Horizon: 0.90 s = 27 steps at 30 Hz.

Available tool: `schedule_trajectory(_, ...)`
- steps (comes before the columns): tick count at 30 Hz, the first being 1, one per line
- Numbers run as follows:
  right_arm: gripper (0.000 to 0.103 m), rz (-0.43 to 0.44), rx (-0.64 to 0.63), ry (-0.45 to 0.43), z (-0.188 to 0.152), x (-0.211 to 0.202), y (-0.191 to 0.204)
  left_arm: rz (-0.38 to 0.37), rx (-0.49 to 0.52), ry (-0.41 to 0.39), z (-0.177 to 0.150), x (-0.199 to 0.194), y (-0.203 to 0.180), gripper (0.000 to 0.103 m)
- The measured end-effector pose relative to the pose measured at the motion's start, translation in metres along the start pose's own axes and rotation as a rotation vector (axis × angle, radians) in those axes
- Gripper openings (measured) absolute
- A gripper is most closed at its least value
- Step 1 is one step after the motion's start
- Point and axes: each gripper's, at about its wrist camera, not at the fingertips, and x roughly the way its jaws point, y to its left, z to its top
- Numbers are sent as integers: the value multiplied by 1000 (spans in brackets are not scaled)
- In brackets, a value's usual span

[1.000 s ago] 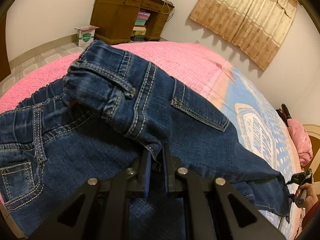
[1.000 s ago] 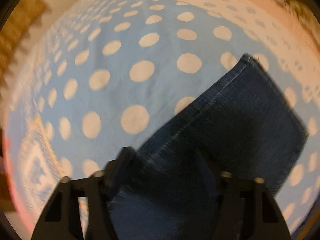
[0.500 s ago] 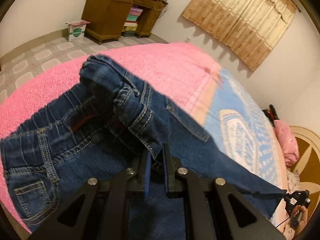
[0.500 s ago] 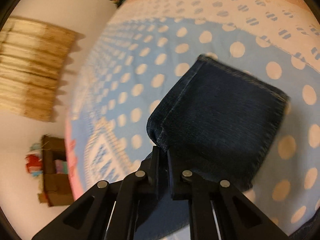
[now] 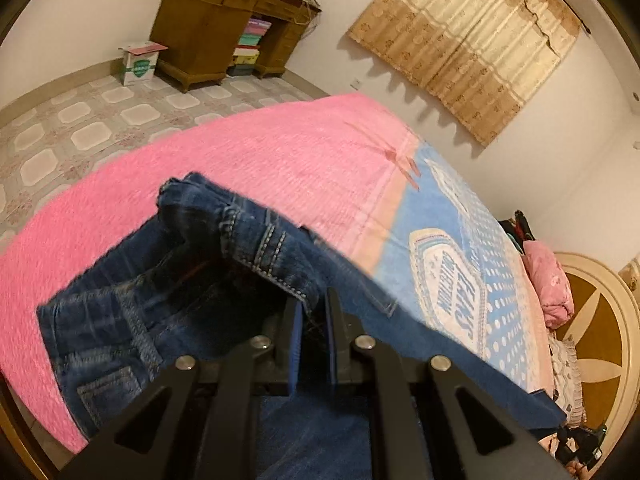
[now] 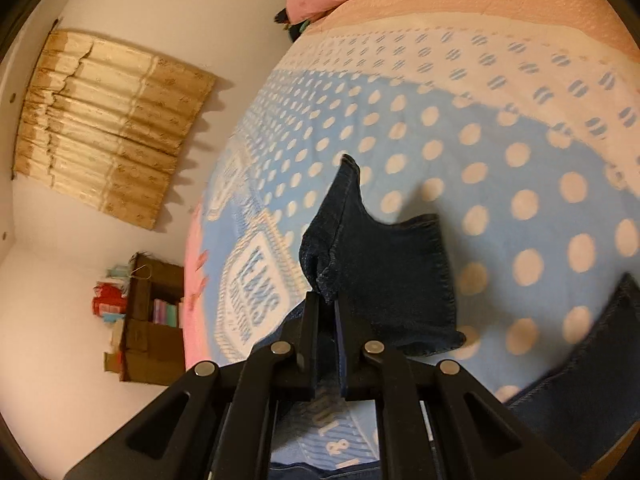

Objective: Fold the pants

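Note:
Dark blue jeans (image 5: 168,312) hang lifted over the bed. In the left wrist view my left gripper (image 5: 310,304) is shut on the waist end, near a stitched seam, and the waistband droops to the left. In the right wrist view my right gripper (image 6: 326,300) is shut on the hem of one leg (image 6: 384,264), which hangs above the spotted blanket. The other leg's hem (image 6: 592,364) lies on the bed at the lower right.
The bed has a pink cover (image 5: 248,168) and a blue blanket with white dots (image 6: 500,168). A pink pillow (image 5: 548,284) lies by the round headboard (image 5: 600,320). A wooden desk (image 5: 216,32) and a carton (image 5: 138,62) stand on the tiled floor.
Both grippers have risen with the jeans. The waist end has lifted off the pink cover and bunched up. The right gripper closed on the leg hem and raised it.

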Motion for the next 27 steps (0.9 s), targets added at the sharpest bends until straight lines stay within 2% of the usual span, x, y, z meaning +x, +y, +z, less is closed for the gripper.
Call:
schedule_trajectory(3, 7, -7, -2, -7, 4, -4, 9, -16, 3, 5, 18, -2, -10, 11)
schedule_trajectory(9, 7, 100, -48, -50, 6, -49, 55, -72, -39, 26, 57, -21, -18, 11)
schedule_trajectory(13, 7, 177, -93, -86, -2, -92, 82, -101, -38, 3, 59, -51, -8, 11)
schedule_trajectory(15, 7, 208, -119, -100, -14, -119, 83, -118, -58, 10, 54, -65, 7, 11)
schedule_trajectory(18, 7, 255, -140, -103, -40, -150, 67, -123, -80, 24, 37, -82, 33, 11)
schedule_trajectory(21, 7, 268, -119, -69, -77, -168, 24, -115, -104, 44, 13, -94, 62, 11)
schedule_trajectory(25, 7, 202, -125, -17, -128, -171, -41, -72, -126, 75, -25, -100, 101, 11)
schedule_trajectory(27, 7, 177, -85, 15, -149, -163, -76, -41, -152, 100, -40, -97, 121, 11)
